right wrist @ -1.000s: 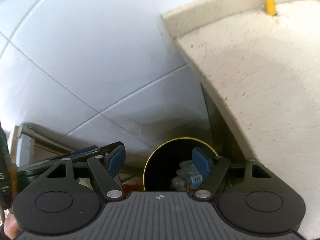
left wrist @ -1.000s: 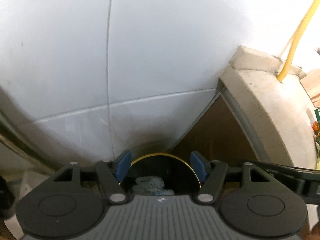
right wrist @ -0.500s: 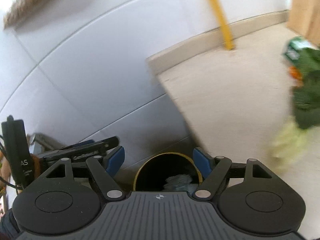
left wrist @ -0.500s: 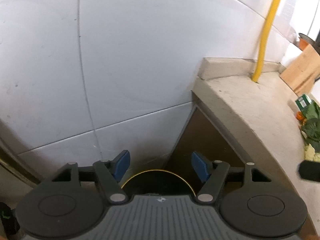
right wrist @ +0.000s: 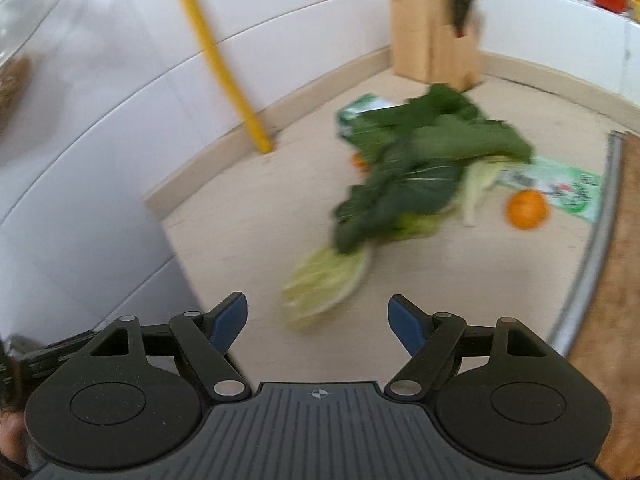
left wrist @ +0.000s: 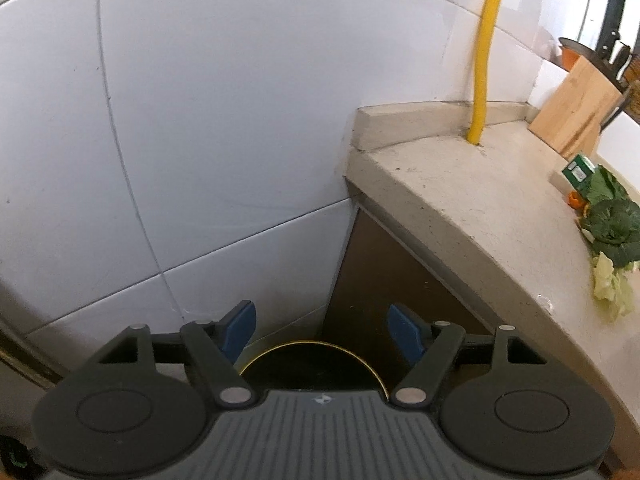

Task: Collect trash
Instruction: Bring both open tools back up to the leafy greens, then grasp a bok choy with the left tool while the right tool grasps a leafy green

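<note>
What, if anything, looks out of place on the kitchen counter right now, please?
Loose leafy greens sprawl across the bare counter, overlapping a green package, with an orange beside them. It looks like scattered scraps rather than stored food.

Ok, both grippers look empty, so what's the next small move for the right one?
Probably ease the right gripper forward and down onto the pale leaf just ahead on the counter. Its jaws stand open with nothing between them, and that scrap lies nearest. The left gripper, jaws opening, is empty above the bin.
</note>
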Demonstrator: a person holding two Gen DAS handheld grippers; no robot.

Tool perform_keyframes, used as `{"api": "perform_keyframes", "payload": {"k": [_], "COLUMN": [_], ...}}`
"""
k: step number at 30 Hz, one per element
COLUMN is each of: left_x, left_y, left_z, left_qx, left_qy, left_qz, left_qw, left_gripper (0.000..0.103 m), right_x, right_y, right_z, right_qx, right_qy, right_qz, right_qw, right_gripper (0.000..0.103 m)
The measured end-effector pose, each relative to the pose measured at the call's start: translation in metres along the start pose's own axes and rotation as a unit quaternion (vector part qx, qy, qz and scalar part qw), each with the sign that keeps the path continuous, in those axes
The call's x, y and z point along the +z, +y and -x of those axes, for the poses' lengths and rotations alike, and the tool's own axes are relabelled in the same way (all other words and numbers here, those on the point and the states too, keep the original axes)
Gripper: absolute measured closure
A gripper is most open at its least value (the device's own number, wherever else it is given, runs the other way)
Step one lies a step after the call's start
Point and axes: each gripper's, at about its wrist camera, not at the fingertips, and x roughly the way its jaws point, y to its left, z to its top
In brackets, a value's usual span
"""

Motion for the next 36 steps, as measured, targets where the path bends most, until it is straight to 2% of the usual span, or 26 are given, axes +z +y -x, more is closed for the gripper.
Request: {"api": "perform_keyframes", "payload": {"k": [8, 13, 15, 20, 25, 29, 31, 36], "left_x": [0.000, 0.006, 0.013, 0.034, 0.047, 0.052, 0.058, 0.063], "left_y": [-0.011, -0.036, -0.056, -0.128, -0.209, -0.256, -0.272, -0.292], "left_z": [0.010, 0.024, 0.027, 0.029, 0.014, -0.012, -0.030, -0.058], "left_qx": [-0.032, -0.088, -0.118, -0.185, -0.240, -0.247, -0.242, -0.223], "left_qy": [-0.025, -0.030, -0.031, -0.047, -0.044, -0.033, -0.018, -0.007], "left_qz": [-0.020, 0.004, -0.004, -0.070, -0.155, -0.194, -0.192, -0.191], "left_qw": [0.9990, 0.9957, 0.9925, 0.9791, 0.9574, 0.9487, 0.9508, 0.9558], "left_gripper": [0.034, 0.031, 0.031, 0.028, 0.026, 0.025, 0.025, 0.026], "right_x": [0.003, 0.006, 0.008, 0.012, 0.014, 0.014, 0.014, 0.017], "right_y": [-0.032, -0.051, -0.059, -0.079, -0.098, -0.115, -0.123, -0.138], "right_z": [0.003, 0.004, 0.005, 0.004, 0.006, 0.007, 0.007, 0.003], "right_qx": [-0.031, -0.038, -0.042, -0.047, -0.046, -0.043, -0.043, -0.035], "right_qy": [-0.002, -0.007, -0.010, -0.019, -0.026, -0.027, -0.028, -0.023], "right_qz": [-0.015, -0.032, -0.040, -0.063, -0.082, -0.098, -0.104, -0.113], "right_qw": [0.999, 0.999, 0.998, 0.997, 0.995, 0.994, 0.993, 0.993], "right_gripper": [0.019, 0.019, 0.019, 0.018, 0.018, 0.017, 0.017, 0.017]}}
